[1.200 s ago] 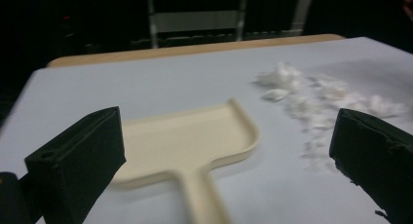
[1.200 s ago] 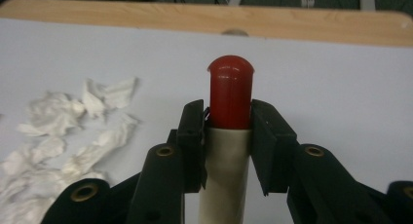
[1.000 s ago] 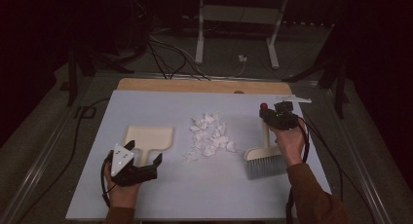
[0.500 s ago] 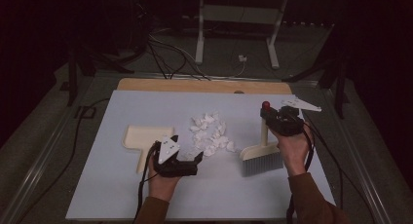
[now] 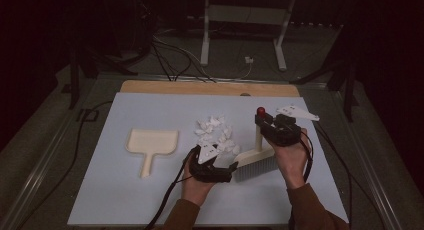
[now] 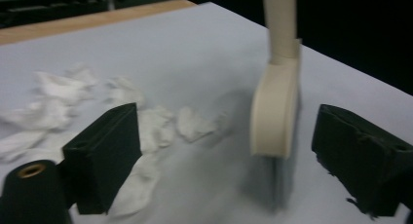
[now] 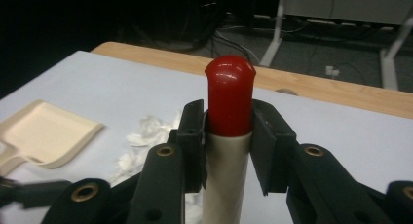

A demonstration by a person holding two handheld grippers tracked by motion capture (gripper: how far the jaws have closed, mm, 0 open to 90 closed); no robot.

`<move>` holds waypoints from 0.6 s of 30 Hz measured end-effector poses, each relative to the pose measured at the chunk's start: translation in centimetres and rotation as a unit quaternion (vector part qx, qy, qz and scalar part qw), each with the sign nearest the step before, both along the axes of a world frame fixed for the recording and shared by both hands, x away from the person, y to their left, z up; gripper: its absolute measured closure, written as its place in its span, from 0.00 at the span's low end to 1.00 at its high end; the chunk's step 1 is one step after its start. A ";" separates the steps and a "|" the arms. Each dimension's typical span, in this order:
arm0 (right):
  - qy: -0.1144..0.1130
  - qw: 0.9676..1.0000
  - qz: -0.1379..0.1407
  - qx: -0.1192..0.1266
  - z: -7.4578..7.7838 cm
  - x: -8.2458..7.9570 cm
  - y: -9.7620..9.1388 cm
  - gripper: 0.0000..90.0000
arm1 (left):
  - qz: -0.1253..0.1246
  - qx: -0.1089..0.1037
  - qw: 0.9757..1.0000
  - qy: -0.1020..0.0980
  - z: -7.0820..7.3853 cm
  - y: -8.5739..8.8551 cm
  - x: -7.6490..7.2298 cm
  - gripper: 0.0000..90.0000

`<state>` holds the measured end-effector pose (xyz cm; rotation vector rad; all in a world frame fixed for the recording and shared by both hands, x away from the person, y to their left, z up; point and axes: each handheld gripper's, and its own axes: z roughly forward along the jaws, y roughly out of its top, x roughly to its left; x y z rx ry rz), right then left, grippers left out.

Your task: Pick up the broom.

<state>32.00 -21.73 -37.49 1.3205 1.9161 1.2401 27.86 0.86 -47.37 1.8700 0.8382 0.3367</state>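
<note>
A cream hand brush stands on the pale blue table top (image 5: 125,200), bristle head (image 5: 255,166) down. My right gripper (image 5: 272,127) is shut on its handle just below the red cap (image 5: 260,111), and the right gripper view shows my right gripper (image 7: 228,136) with both pads pressed on the handle under the red cap (image 7: 230,95). My left gripper (image 5: 220,170) lies low beside the bristle head. Its jaws have just been closing. In the left gripper view the brush head (image 6: 275,112) stands between the pads (image 6: 104,151) of my left gripper (image 6: 234,160), touching neither. White paper scraps (image 5: 215,132) lie just left of the brush.
A cream dustpan (image 5: 152,142) lies flat on the left half of the table, handle toward me. A wooden strip (image 5: 210,87) runs along the far edge. Cables and a stand's legs (image 5: 240,35) are on the floor beyond.
My left hand has left the dustpan's handle and slid right across the table to the brush head. My right hand has shifted the brush slightly left.
</note>
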 end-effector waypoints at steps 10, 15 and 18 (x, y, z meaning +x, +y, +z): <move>-0.005 1.000 0.030 -0.002 0.3 -1.1 2.2 0.77 | -0.040 0.008 0.998 0.046 -1.0 -1.4 0.6 0.38; -0.005 0.999 0.045 0.000 0.2 -1.4 3.2 0.77 | -0.060 -0.008 0.996 0.073 -1.4 -1.7 1.1 0.48; -0.008 0.999 0.052 0.000 0.2 -1.4 3.4 0.77 | -0.072 -0.007 0.994 0.077 -1.5 -1.7 1.1 0.68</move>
